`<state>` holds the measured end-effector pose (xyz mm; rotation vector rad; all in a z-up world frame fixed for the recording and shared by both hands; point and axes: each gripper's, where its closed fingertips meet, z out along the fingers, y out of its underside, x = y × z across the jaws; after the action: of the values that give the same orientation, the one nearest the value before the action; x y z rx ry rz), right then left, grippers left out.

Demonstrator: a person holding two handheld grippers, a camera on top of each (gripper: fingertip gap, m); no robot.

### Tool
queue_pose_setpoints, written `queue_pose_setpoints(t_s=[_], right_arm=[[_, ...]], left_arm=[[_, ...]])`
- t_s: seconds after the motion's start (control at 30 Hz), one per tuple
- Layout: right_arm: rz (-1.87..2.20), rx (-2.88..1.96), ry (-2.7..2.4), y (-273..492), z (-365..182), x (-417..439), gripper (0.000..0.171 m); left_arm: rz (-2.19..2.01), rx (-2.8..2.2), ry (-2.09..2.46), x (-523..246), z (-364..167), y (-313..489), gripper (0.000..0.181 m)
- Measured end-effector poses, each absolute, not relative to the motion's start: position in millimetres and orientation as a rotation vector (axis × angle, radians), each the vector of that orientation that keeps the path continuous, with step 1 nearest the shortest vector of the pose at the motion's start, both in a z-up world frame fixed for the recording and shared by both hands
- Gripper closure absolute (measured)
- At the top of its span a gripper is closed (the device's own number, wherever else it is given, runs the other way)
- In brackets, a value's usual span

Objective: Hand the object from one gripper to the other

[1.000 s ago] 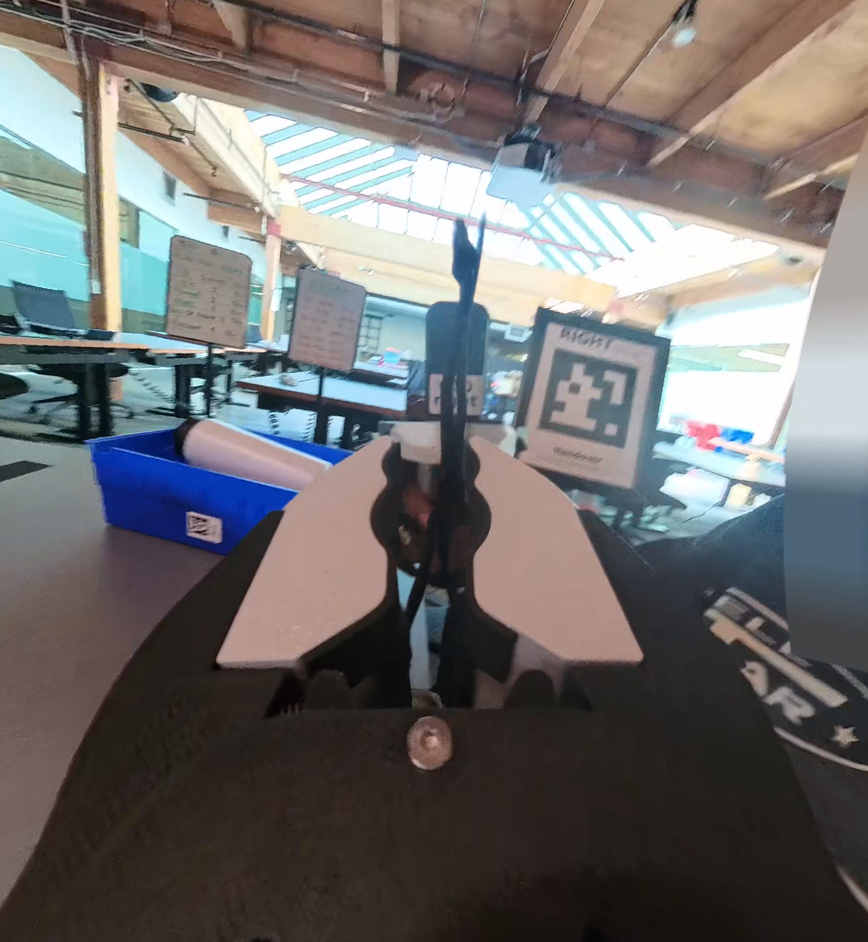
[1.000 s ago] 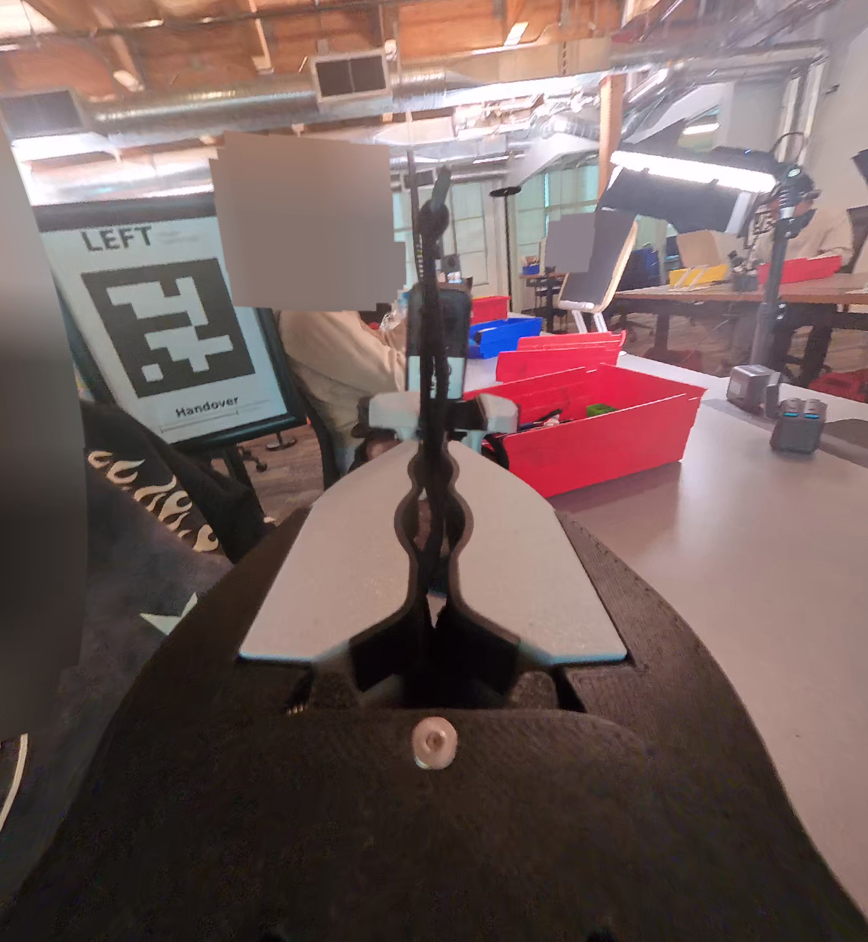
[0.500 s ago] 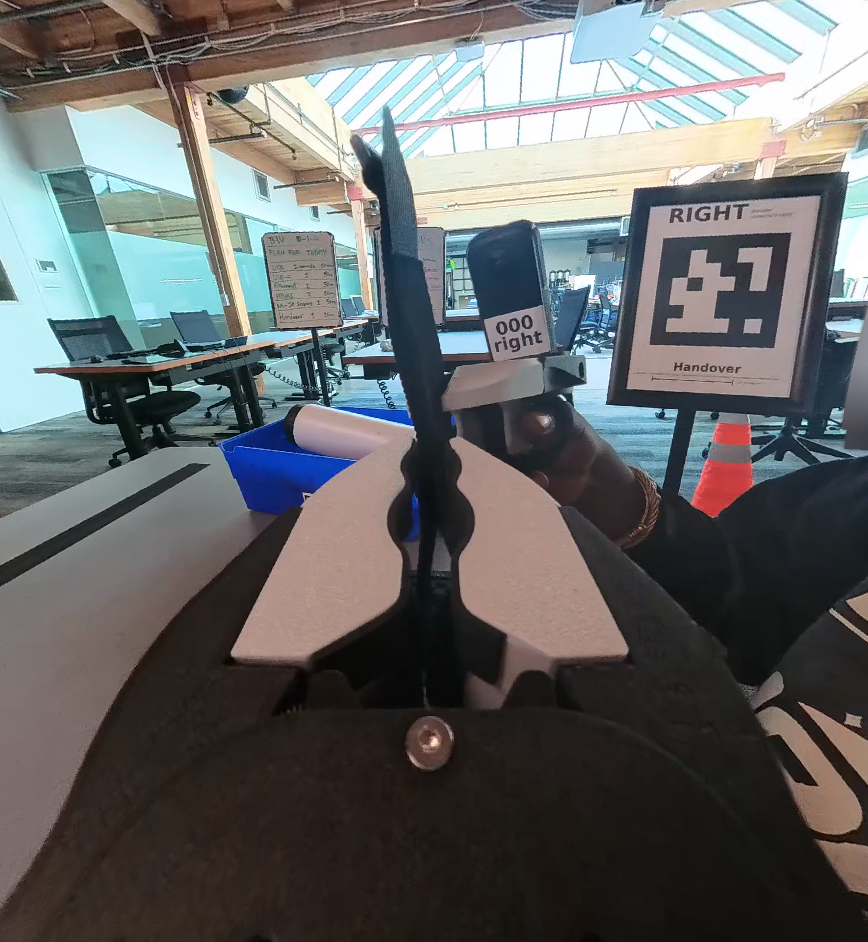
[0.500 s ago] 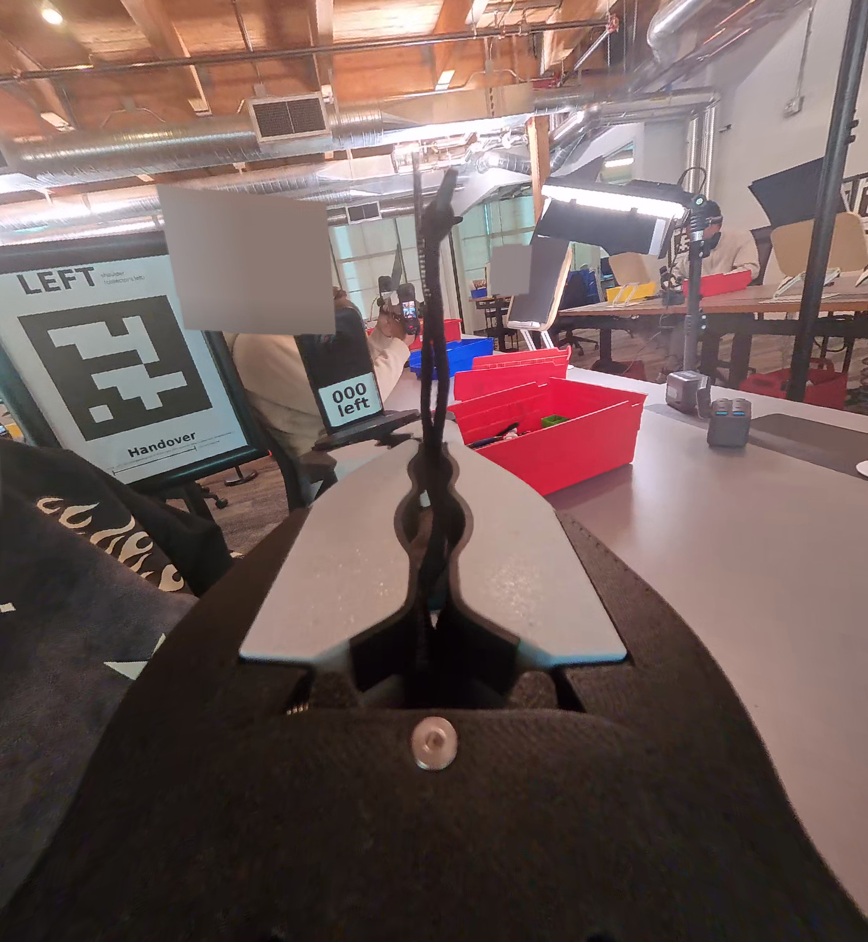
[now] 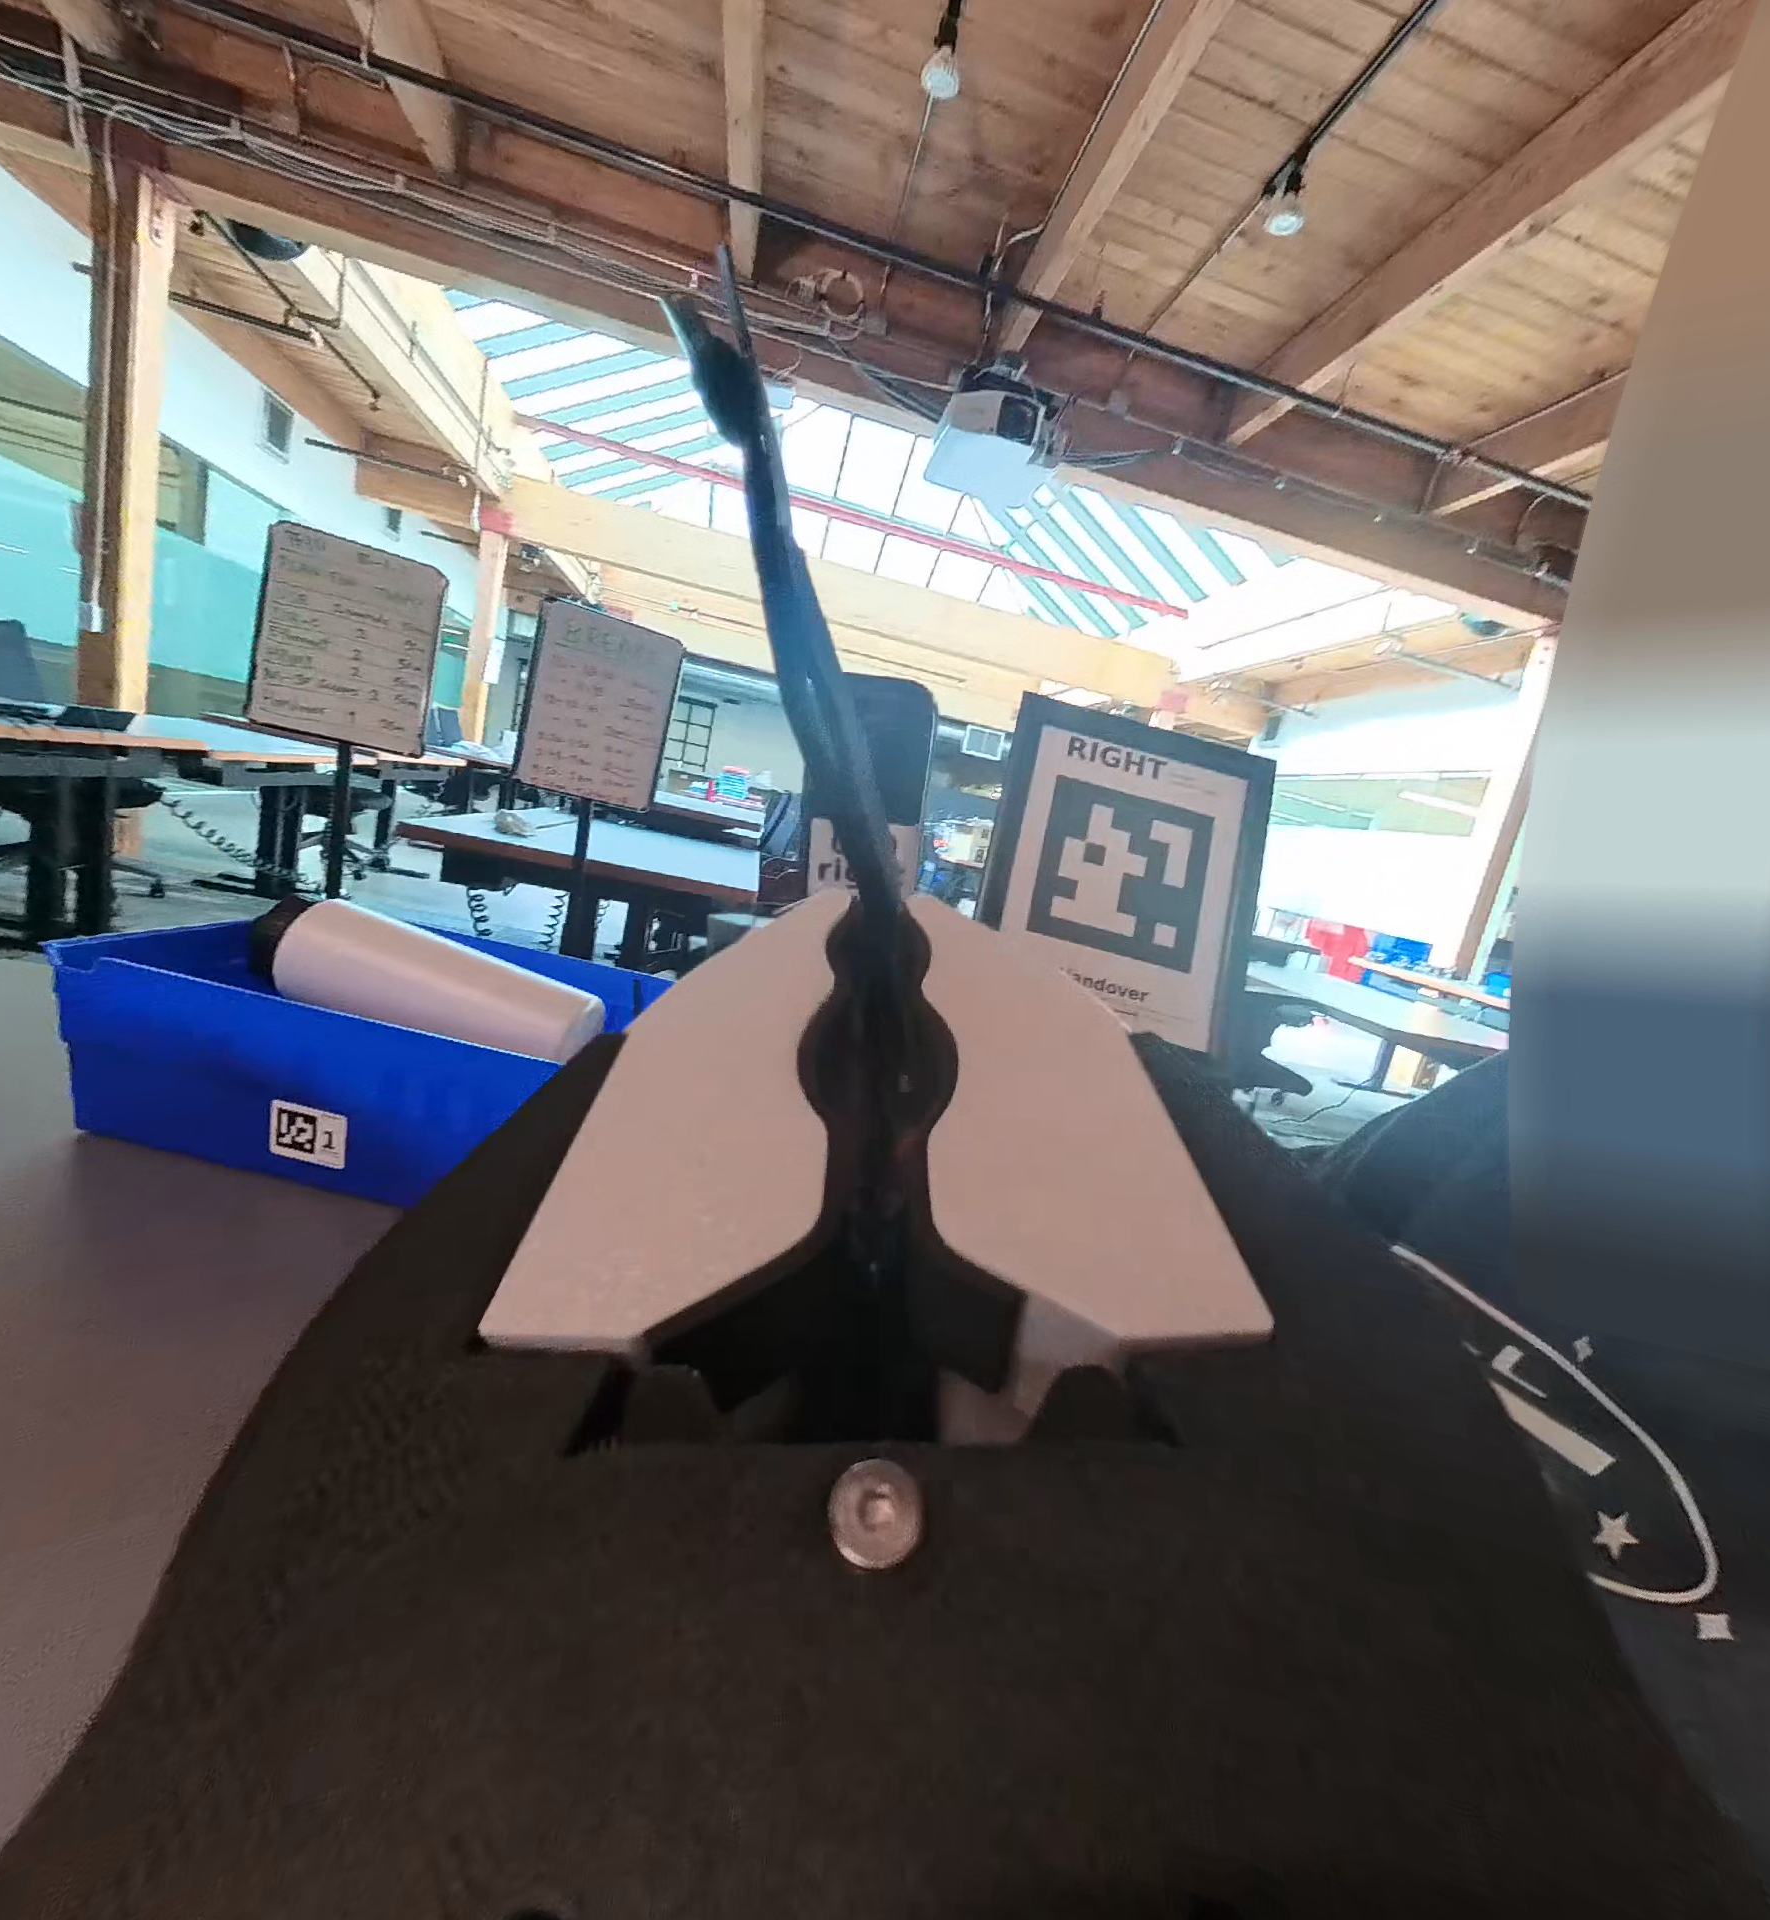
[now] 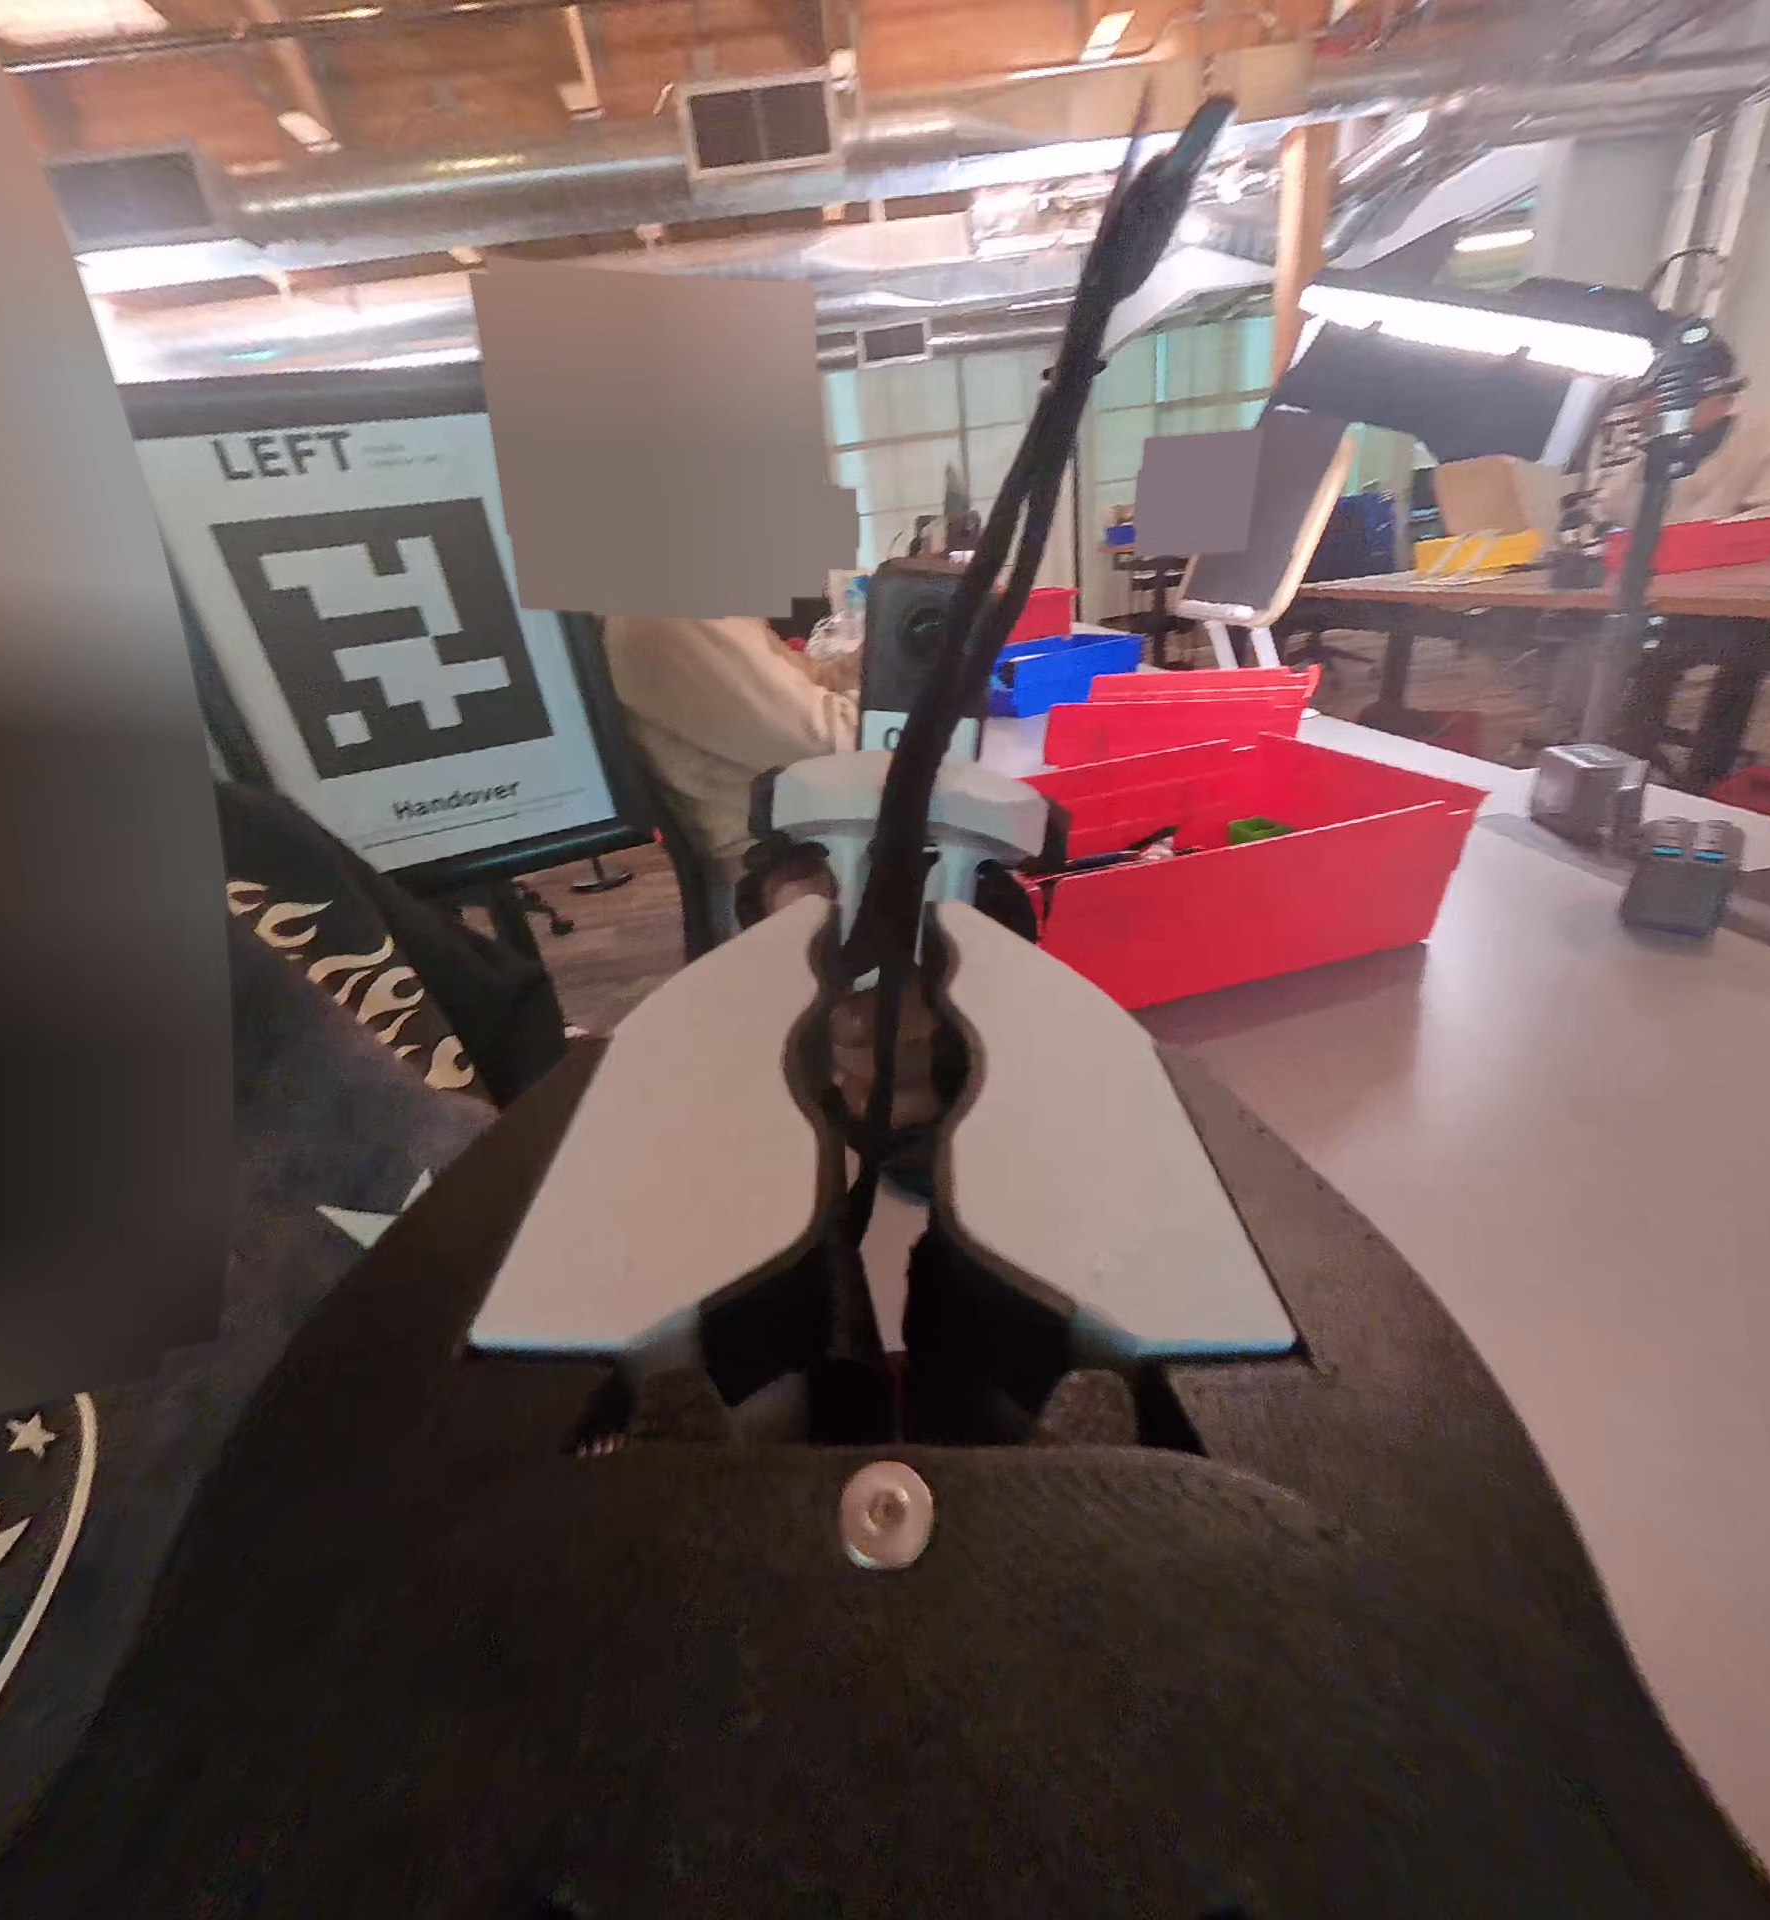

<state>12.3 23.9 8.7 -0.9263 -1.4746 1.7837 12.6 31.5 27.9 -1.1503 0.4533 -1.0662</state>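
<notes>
A thin black cable bundle [image 5: 787, 582] rises from between the fingers of my left gripper [image 5: 876, 914] and leans up to the left. My left gripper is shut on its lower part. The same cable [image 6: 1047, 436] stands between the fingers of my right gripper [image 6: 881, 920] and leans up to the right; the jaws are closed on it with a narrow gap. The two grippers face each other closely. The right gripper's black camera body [image 5: 902, 748] shows just behind the cable. The left gripper's grey head [image 6: 985, 805] shows just behind my right fingertips.
A blue bin [image 5: 185, 1049] holding a white bottle [image 5: 424, 982] sits on the grey table [image 5: 81, 1351] at the left. Red bins [image 6: 1276, 883] and small grey devices [image 6: 1681, 862] sit on the table [image 6: 1483, 1143] at the right. Marker signs on stands [image 5: 1130, 862] [image 6: 382, 644] stand behind. A person's dark clothing is close by. Both grippers' tips are close together, under 4 cm apart.
The grippers, offset sideways half a second ago, are lined up head-on again. The cable leans more to the side in both views. Both grippers keep hold of it.
</notes>
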Motion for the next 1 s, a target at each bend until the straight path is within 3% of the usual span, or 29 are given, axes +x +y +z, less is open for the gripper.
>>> queue_pose_setpoints(t_s=[0.1,0.3,0.67,1.0], right_arm=[[1.783,-0.901,-1.471,22,9,12,0.166],[1.788,-0.916,-1.357,35,21,15,0.166],[1.687,-0.969,-1.227,52,28,15,0.167],[1.699,-0.970,-1.232,48,28,14,0.166]], left_arm=[[-1.125,-1.134,0.447,14,30,29,0.171],[-1.053,-1.177,0.461,10,24,34,0.157],[-0.591,-1.269,0.473,11,12,53,0.158],[-0.720,-1.268,0.502,18,12,47,0.178]])
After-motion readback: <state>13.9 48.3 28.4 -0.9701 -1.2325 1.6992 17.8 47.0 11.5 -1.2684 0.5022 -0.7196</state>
